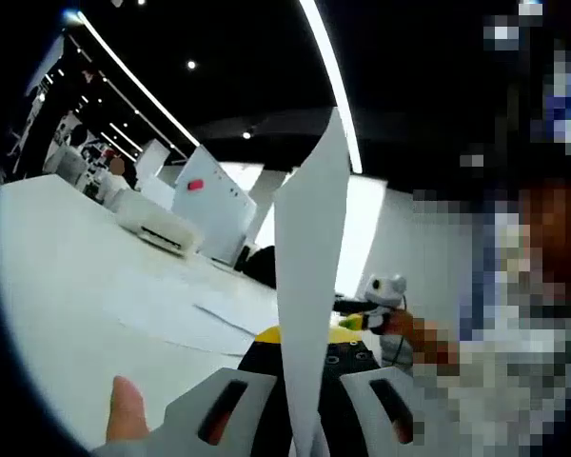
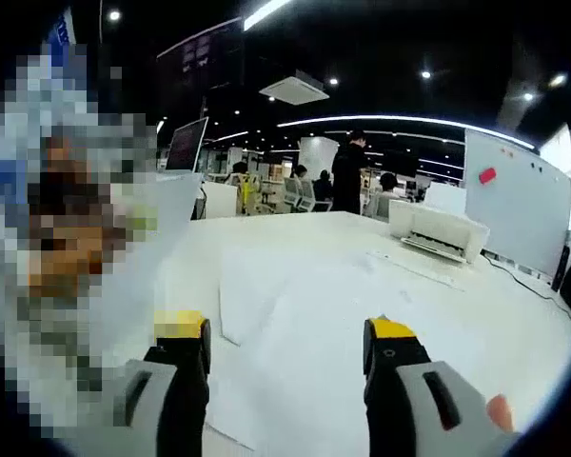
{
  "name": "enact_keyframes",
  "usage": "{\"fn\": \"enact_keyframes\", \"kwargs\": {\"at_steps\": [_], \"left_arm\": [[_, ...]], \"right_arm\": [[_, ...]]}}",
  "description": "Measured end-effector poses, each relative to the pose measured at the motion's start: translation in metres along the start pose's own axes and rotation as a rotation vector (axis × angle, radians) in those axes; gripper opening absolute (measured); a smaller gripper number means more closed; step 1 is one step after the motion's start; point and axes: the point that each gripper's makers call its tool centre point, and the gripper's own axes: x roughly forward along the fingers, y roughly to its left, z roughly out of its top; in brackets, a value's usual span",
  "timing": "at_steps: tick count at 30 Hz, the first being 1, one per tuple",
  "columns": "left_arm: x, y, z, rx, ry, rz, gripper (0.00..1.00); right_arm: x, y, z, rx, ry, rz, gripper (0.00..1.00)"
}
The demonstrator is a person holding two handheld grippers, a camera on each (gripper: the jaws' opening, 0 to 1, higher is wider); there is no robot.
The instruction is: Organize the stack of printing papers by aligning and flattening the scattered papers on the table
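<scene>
The left gripper (image 1: 300, 419) pinches a sheet (image 1: 309, 286) upright above the table (image 1: 57, 267); the right gripper (image 2: 285, 362) gapes empty over the scattered papers (image 2: 266, 295). A one-edge hold probably lets it flop or crease

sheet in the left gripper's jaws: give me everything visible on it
The sheet is plain white paper, thin, blank on the visible side. It stands nearly upright, seen almost edge-on, rising from between the jaws of the left gripper to a pointed upper corner, lifted off the white table. The jaws are closed on its lower edge; nothing else visibly touches it. More sheets lie flat on the table behind it.
</scene>
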Motion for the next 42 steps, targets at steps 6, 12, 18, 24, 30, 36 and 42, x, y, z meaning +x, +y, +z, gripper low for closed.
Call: {"fn": "enact_keyframes", "kwargs": {"at_steps": [6,12,18,24,30,36,42], "left_arm": [[0.000,-0.003,-0.001,0.013,0.000,-0.010,0.06],[0.001,-0.005,0.000,0.012,-0.001,-0.024,0.06],[0.001,-0.007,0.000,0.012,-0.007,-0.029,0.06],[0.000,-0.006,0.001,0.013,-0.009,-0.035,0.06],[-0.001,-0.005,0.003,0.004,-0.016,-0.037,0.06],[-0.002,-0.006,0.004,0.007,-0.023,-0.040,0.06],[-0.003,-0.005,0.005,-0.003,-0.028,-0.041,0.06]], "right_arm": [[0.006,0.013,-0.026,0.028,0.000,-0.014,0.77],[0.005,0.019,-0.060,0.020,0.080,-0.016,0.82],[-0.010,0.022,-0.061,0.087,0.044,0.010,0.84],[-0.012,0.016,-0.068,0.113,0.052,-0.004,0.85],[-0.009,0.006,-0.071,0.101,0.060,-0.014,0.83],[-0.007,0.009,-0.078,0.126,0.079,0.006,0.81],[-0.005,0.005,-0.078,0.133,0.075,-0.007,0.78]]}}
